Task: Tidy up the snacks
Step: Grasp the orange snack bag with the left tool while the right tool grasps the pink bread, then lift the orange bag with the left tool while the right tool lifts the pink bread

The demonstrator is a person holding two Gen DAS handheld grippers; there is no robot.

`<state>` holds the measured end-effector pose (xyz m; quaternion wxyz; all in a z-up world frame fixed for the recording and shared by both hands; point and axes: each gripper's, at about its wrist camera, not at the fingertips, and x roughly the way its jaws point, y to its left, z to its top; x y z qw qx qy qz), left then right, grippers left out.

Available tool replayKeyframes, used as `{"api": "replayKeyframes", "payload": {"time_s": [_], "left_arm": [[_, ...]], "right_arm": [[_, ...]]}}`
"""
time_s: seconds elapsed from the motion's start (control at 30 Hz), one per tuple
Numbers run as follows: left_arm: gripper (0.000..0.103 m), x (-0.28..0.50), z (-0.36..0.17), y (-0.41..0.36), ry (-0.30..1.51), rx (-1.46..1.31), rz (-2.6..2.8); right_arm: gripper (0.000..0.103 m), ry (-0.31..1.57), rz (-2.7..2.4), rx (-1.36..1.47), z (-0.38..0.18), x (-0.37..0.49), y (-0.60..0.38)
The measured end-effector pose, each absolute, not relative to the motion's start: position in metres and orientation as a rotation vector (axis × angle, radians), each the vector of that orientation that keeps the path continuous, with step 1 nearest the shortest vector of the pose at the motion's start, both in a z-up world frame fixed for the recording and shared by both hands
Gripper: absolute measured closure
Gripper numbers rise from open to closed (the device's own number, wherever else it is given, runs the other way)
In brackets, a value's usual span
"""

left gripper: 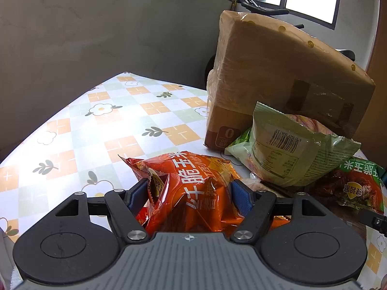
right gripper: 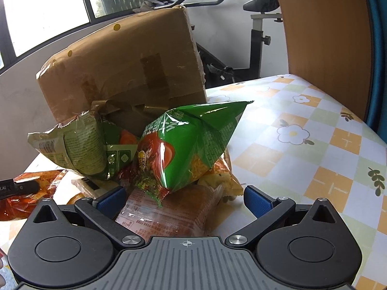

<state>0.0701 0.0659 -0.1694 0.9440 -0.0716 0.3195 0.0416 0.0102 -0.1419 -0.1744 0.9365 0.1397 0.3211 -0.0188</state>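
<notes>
Left tool [left gripper: 189, 194] clamped on crinkly orange snack bag [left gripper: 191, 188], raised above checkered tabletop [left gripper: 96, 125]. Right tool [right gripper: 185, 199] gaped wide, empty, shiny green snack bag [right gripper: 188, 142] dead ahead atop pile, nearer right hand.

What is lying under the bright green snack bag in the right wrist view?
The bright green snack bag rests on an orange-red packet and a yellow-orange packet. Anything deeper in the pile is covered.

Snack bags piled near tabletop's far edge
Orange bag [left gripper: 191, 191] crumpled; pale green bag [left gripper: 290, 154] tilted atop pile; bright green bag [right gripper: 191, 145] upended
</notes>
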Motion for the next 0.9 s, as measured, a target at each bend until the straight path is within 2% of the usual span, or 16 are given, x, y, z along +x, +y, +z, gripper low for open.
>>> {"api": "replayKeyframes", "payload": {"time_s": [0.5, 0.77, 0.9], "left_arm": [[0.027, 0.055, -0.167, 0.071, 0.634, -0.151, 0.087], [0.027, 0.054, -0.167, 0.073, 0.628, -0.157, 0.083], [0.027, 0.053, -0.168, 0.073, 0.631, -0.162, 0.082]], "right_arm": [[0.008, 0.688, -0.009, 0.239, -0.173, 0.007, -0.131], [0.008, 0.71, -0.015, 0.231, -0.175, 0.011, -0.128], [0.012, 0.737, 0.0, 0.203, -0.181, 0.021, -0.12]]}}
